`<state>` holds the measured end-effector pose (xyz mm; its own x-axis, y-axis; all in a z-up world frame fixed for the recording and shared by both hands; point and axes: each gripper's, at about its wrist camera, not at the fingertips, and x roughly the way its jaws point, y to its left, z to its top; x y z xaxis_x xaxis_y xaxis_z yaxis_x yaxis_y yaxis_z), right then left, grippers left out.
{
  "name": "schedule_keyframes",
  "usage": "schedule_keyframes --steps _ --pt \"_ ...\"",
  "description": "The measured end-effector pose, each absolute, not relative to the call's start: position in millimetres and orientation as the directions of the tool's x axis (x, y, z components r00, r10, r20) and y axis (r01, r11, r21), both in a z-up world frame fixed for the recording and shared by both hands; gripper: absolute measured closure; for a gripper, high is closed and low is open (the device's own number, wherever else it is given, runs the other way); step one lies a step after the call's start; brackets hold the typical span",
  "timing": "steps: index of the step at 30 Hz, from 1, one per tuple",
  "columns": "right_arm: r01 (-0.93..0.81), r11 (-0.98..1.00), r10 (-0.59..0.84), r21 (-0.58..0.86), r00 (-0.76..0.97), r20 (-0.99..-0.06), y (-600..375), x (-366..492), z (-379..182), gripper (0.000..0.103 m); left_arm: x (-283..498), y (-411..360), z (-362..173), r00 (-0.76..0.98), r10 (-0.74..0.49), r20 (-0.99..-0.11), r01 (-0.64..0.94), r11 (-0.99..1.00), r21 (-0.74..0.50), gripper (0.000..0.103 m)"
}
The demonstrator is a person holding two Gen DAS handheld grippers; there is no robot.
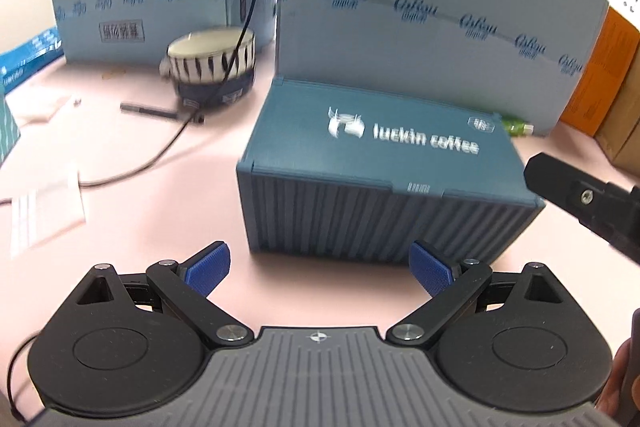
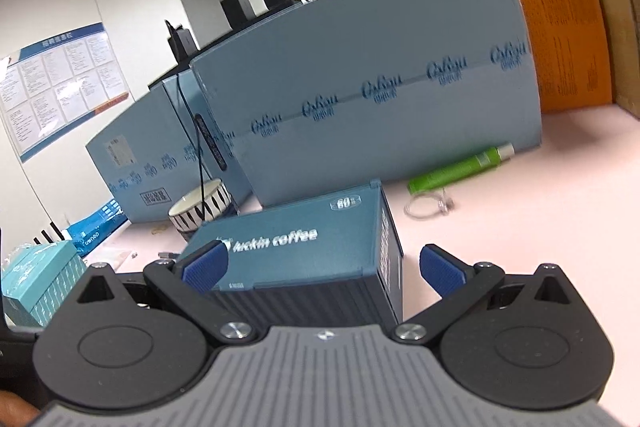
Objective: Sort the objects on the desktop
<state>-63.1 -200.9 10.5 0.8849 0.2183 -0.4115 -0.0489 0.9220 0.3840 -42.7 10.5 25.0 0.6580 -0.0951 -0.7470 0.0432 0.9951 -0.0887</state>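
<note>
bright even light, motion blur, fisheye-bent edges.
</note>
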Motion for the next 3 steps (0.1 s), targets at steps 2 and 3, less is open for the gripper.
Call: schedule_keyframes --steps 2,3 --pt "-0.046 0.921 0.221 0.388 0.879 -0.423 -200.5 -65.1 8.0 0.000 -45.9 13.3 18.8 0.643 -0.100 -0.759 0.033 0.994 -0.102 0.007" --pt "-0.046 0.921 0.223 0.386 0.876 -0.428 -199.7 -65.8 7.0 0.000 -47.6 14.7 15.7 0.635 -0.102 -0.766 0.028 0.994 -0.109 0.007"
